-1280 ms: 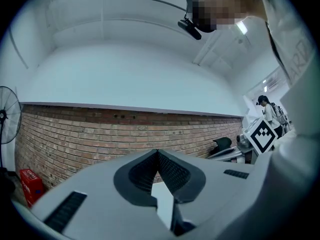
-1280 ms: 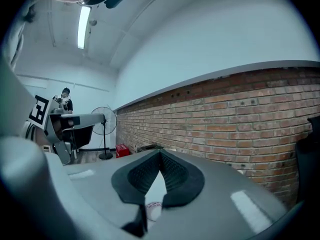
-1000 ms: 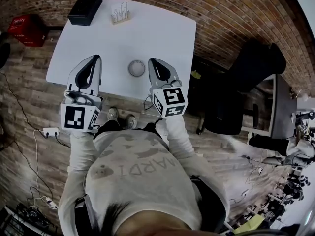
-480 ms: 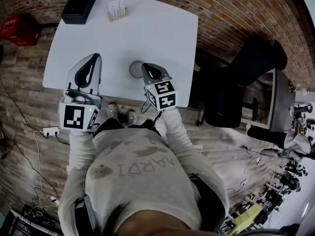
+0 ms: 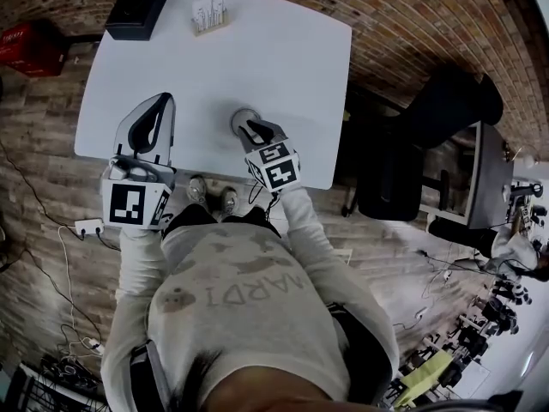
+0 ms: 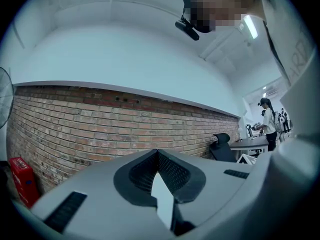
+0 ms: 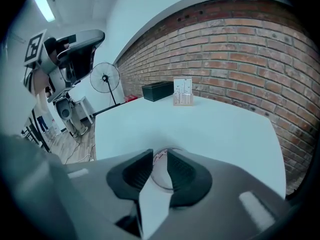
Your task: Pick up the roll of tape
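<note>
The roll of tape (image 5: 239, 117) is a pale ring lying flat near the front edge of the white table (image 5: 266, 50). My right gripper (image 5: 250, 128) tilts down over it, tips right at the roll. In the right gripper view its jaws are opening, and the tape (image 7: 161, 170) shows in the gap at the right gripper's (image 7: 159, 152) tips, with neither pad pressing on it. My left gripper (image 5: 161, 103) hovers over the table's front left part, away from the tape. In its own view the left gripper (image 6: 157, 154) points level at a brick wall, tips together and holding nothing.
A black box (image 5: 139, 5) and a small rack of upright items (image 5: 208, 14) stand at the table's far edge. A red crate (image 5: 26, 34) sits on the floor at left, a black chair (image 5: 437, 118) at right. A standing fan (image 7: 105, 79) is beyond the table.
My right gripper has dropped and tipped downward onto the tape, and its jaws have parted. The left gripper has shifted slightly toward the table's front edge.
</note>
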Demonstrator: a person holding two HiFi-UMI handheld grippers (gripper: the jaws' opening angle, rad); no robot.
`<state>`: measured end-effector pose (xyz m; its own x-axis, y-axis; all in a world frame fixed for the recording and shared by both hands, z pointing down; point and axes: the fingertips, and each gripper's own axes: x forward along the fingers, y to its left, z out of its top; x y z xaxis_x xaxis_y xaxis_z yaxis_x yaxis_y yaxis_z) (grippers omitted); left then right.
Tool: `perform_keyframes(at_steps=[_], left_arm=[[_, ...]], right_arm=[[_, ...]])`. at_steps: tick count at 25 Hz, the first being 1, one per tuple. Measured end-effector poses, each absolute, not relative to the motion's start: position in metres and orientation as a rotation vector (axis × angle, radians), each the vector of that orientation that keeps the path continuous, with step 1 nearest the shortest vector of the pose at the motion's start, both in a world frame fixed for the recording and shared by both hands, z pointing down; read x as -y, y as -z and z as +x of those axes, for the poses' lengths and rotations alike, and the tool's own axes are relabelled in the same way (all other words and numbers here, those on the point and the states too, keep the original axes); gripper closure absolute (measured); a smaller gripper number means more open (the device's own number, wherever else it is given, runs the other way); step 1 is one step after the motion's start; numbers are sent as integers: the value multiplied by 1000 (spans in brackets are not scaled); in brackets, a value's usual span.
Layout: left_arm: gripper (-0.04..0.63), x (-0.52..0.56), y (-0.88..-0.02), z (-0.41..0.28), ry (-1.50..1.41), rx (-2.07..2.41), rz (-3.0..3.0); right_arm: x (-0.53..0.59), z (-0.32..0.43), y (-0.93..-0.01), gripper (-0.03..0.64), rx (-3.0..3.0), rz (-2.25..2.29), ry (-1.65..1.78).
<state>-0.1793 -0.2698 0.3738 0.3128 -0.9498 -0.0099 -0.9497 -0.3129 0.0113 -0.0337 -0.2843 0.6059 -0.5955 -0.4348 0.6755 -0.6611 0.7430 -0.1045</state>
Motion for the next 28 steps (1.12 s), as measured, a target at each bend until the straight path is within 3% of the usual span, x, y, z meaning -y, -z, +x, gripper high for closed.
perform_keyframes(at_steps=[16, 24, 28], left_arm=[[589, 283, -388, -202, 6, 1816, 2521], [589, 291, -393, -208, 1, 1804, 2513], [589, 292, -393, -210, 6, 1799, 2517]], right_arm=[[271, -57, -653, 468, 2169, 660, -440], [267, -60, -667, 471, 2118, 599, -370], [265, -61, -667, 508, 2119, 564, -350]])
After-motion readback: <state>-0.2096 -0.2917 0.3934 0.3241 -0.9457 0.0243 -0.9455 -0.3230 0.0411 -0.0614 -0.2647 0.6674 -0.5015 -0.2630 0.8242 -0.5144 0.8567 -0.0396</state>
